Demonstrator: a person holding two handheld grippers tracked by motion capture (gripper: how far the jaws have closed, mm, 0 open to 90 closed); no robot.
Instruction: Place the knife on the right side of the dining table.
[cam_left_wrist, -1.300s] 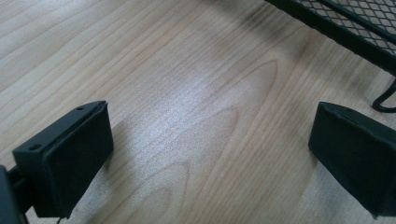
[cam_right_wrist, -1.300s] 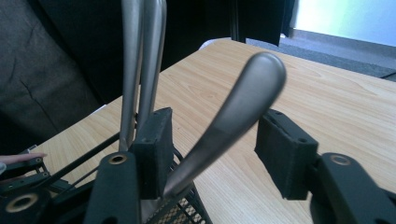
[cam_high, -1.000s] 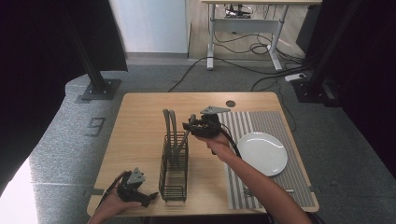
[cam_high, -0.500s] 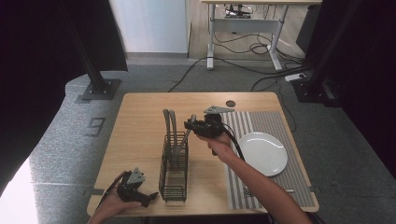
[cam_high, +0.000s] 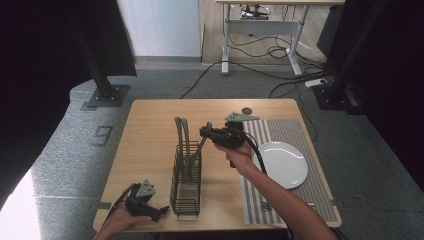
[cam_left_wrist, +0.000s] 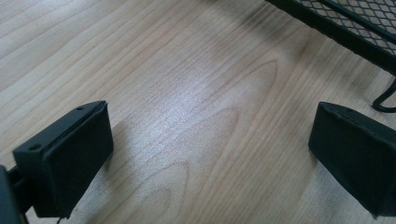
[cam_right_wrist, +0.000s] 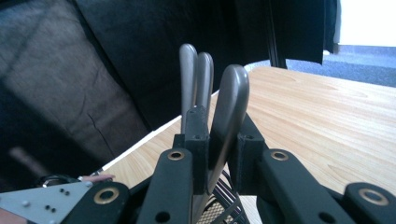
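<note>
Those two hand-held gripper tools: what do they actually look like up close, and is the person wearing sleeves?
Both are black. The right gripper carries a grey three-cornered plate on top and trails a black cable along the bare forearm. Its arms have brass-ringed holes. The left gripper also bears a grey plate; its fingers are blocky black pads. No sleeves are visible.

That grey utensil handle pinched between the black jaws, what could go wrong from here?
The right gripper pinches the smooth grey utensil handle across a narrow stretch, so it might slip or swivel. Two other grey handles stand close in the black wire caddy; lifting might knock them or tip the caddy, since the left gripper rests open beside it.
</note>
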